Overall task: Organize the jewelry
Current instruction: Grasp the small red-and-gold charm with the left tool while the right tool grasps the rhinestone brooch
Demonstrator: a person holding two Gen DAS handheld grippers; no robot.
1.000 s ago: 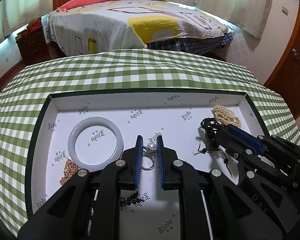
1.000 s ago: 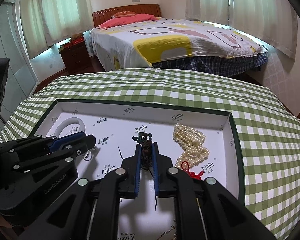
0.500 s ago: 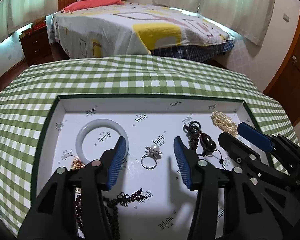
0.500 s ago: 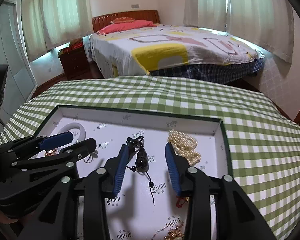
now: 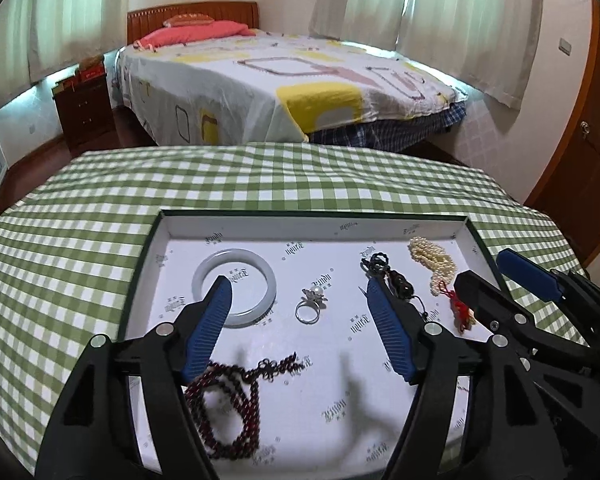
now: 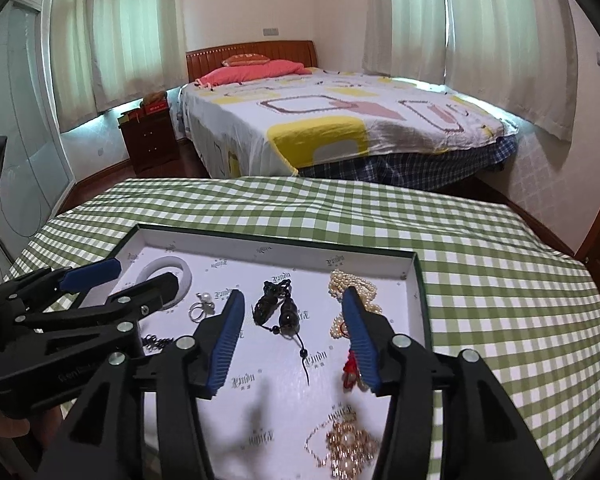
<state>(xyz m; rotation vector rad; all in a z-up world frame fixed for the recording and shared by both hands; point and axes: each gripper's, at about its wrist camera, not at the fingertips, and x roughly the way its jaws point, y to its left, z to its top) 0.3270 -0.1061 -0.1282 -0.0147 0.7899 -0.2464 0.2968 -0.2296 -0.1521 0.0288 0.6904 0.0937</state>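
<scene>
A shallow white tray (image 5: 260, 228) with a dark green rim lies on the checked table. In it are a pale bangle (image 5: 260, 276), a silver pearl ring (image 5: 310, 308), a black bead pendant (image 5: 398, 280), a pearl necklace (image 5: 432, 258) with a red tassel, and dark red beads (image 5: 228, 400). My left gripper (image 5: 298, 292) is open above the ring, empty. My right gripper (image 6: 294, 300) is open above the black pendant (image 6: 280, 312), empty. The ring (image 6: 200, 308), the pearls (image 6: 352, 284) and a gold chain (image 6: 348, 448) also show in the right wrist view.
The green checked tablecloth (image 5: 280, 180) covers the table around the tray. A bed (image 5: 300, 80) stands beyond the table's far edge, with a dark nightstand (image 5: 84, 112) at its left. A wooden door (image 5: 588, 140) is at the right.
Both grippers opened, let go of the ring and the black pendant in the tray, and drew back and up.
</scene>
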